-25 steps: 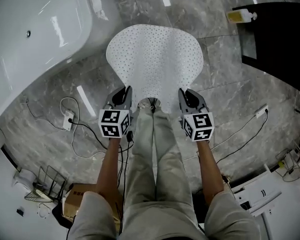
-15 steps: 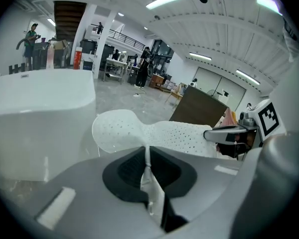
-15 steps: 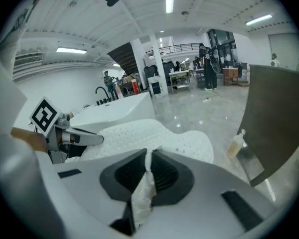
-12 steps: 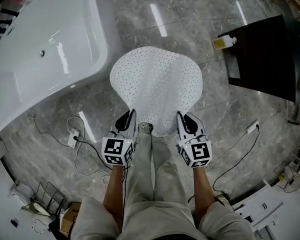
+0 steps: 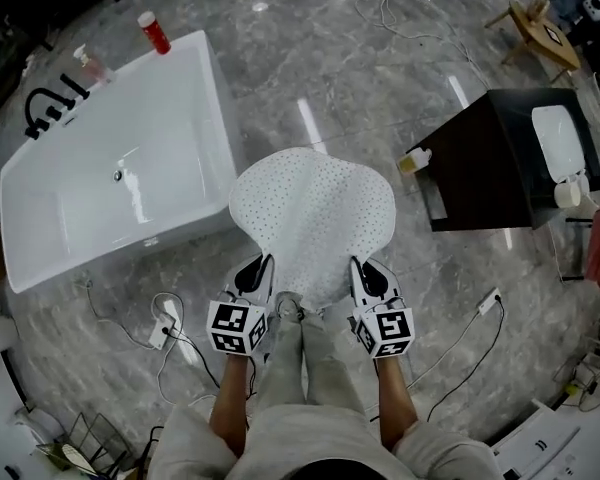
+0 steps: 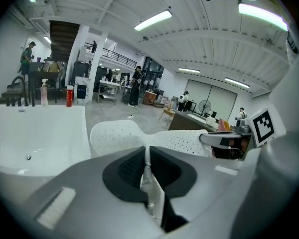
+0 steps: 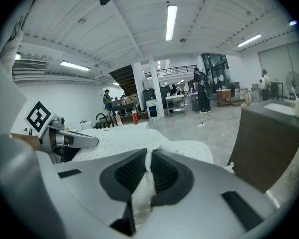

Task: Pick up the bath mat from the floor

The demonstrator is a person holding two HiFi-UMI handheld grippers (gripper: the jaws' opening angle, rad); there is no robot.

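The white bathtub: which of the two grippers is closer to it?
Left. The left gripper holds the bath mat at the corner nearest the bathtub; the right gripper holds the other corner, toward the dark cabinet.

Head camera looks from high overhead, steeply down onto the left gripper [image 5: 258,266] and right gripper [image 5: 365,268], with the bath mat [image 5: 313,218] spreading ahead of their jaws. Each gripper camera sits tight behind its own jaws, facing out across the room. All three views share the mat, and each gripper view catches the opposite gripper beside its jaws.
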